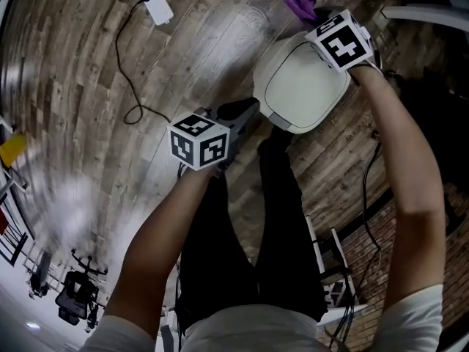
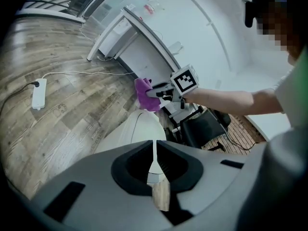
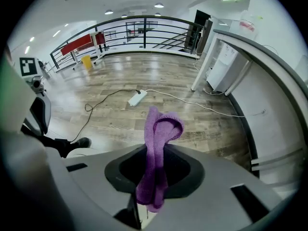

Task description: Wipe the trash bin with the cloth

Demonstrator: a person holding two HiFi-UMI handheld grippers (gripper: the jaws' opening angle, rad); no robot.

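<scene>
Currently we hold the right hand-held gripper [image 3: 153,191] clenched on the purple cloth [image 3: 157,153]. The cloth is pinched in a fold, so a loop of fabric stands beyond the jaw tips. We judge this grip to be deliberate, so that fabric rather than hard jaw meets the surface.

The white trash bin [image 1: 304,86] stands on the wooden floor [image 1: 183,64], just ahead of our legs and to the right. Its lid is down. The cloth sits at the far edge of the lid. We cannot tell whether it touches the lid yet or hangs just above it. Starting at the far rim would allow a stroke drawn back toward us across the lid.

The left hand-held gripper [image 2: 154,174] has its jaws closed together with nothing between them. It is held low at the near left side of the bin and pointed at it, clear of the lid. This keeps the wiping path free. We judge it well placed to steady the bin if it shifts.

A power strip [image 1: 157,4] and its cable lie on the floor at the far left, well apart from the work.
</scene>
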